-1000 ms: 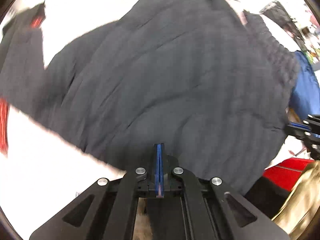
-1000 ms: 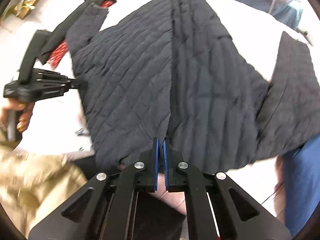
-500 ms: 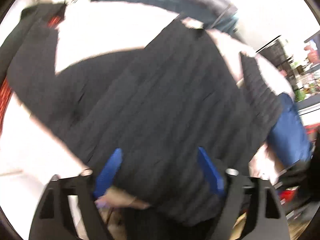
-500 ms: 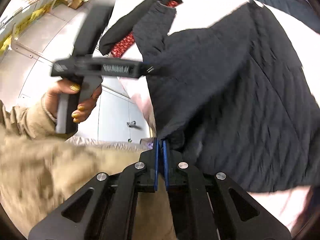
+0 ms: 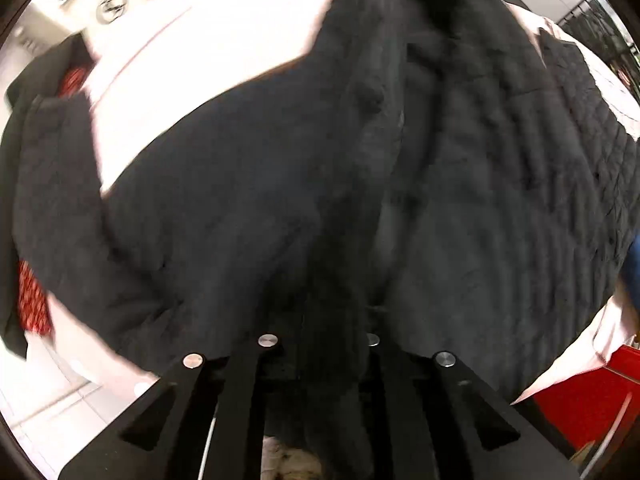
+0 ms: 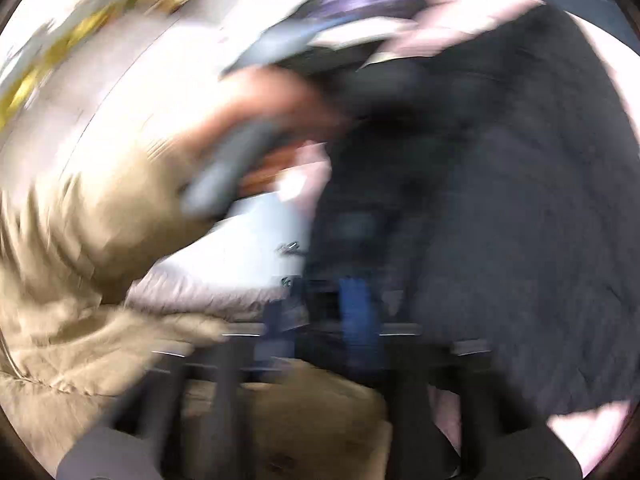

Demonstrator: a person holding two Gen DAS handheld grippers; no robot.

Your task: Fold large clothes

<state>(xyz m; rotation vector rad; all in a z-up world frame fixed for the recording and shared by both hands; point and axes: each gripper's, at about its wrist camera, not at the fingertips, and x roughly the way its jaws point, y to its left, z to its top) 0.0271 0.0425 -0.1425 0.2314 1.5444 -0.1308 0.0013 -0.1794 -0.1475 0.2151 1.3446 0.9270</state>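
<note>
A black quilted jacket (image 5: 248,200) lies spread over the pale desk (image 5: 224,40) and fills most of the left wrist view. The left gripper (image 5: 320,336) has just been closing, and its jaws now pinch a bunched fold at the jacket's near hem. The right gripper (image 6: 320,312), badly blurred, has just been opening; its blue fingers (image 6: 356,308) stand apart, gripping nothing.

Jacket crowds the middle, bare cover at the upper left

I see the black quilted jacket (image 5: 460,200) filling most of the pale table cover (image 5: 224,48), its cloth bunched against my left gripper (image 5: 320,340). Open cover lies at upper left. A tan sleeve (image 6: 100,220) blocks my right gripper's left side
</note>
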